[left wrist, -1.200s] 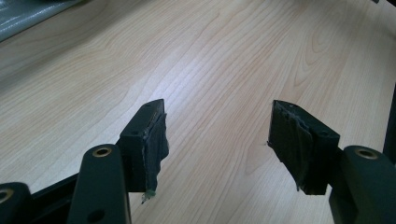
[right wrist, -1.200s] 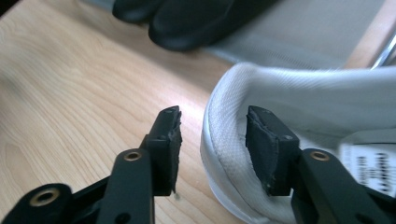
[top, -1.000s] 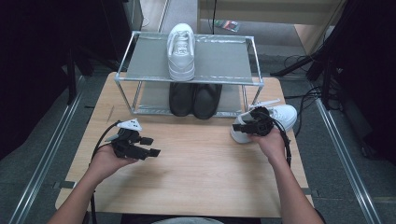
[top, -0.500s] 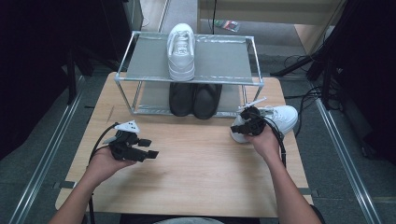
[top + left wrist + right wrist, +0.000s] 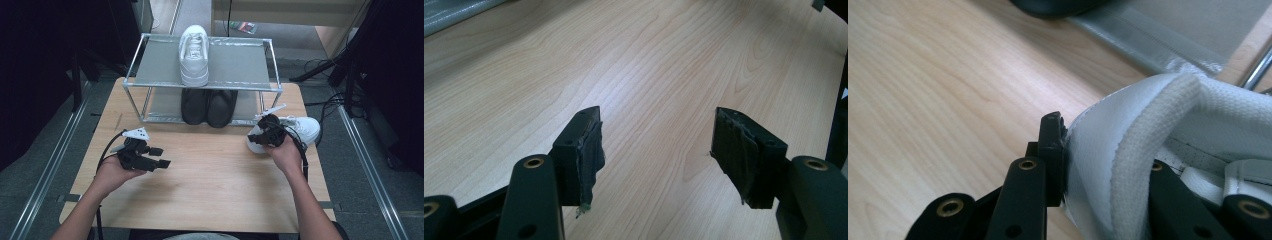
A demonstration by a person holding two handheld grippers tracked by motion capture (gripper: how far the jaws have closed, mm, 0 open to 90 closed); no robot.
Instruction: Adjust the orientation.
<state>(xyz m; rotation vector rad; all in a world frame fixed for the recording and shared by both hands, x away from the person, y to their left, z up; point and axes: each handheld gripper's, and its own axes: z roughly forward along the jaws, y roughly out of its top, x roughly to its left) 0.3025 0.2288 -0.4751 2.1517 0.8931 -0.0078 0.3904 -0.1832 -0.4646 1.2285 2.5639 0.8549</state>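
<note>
A white sneaker [image 5: 302,129] lies on the wooden table [image 5: 215,190] at the right, in front of the rack. My right gripper [image 5: 267,131] is at its near end. In the right gripper view, the right gripper [image 5: 1108,165] has the sneaker's padded collar [image 5: 1158,115] pinched between its jaws; one pad [image 5: 1052,145] presses the outer wall. These jaws have just been closing onto that wall. My left gripper [image 5: 161,157] rests low over the table's left side. It [image 5: 656,145] stands open with bare wood between its pads.
A metal two-shelf rack [image 5: 150,82] stands at the back of the table. Another white sneaker [image 5: 194,50] sits on its top shelf, and a pair of black shoes [image 5: 207,106] sits below. Cables trail on the floor to the right.
The right gripper's jaws have closed on the sneaker's collar while the hand shifted only slightly. The left hand and gripper have stayed put.
</note>
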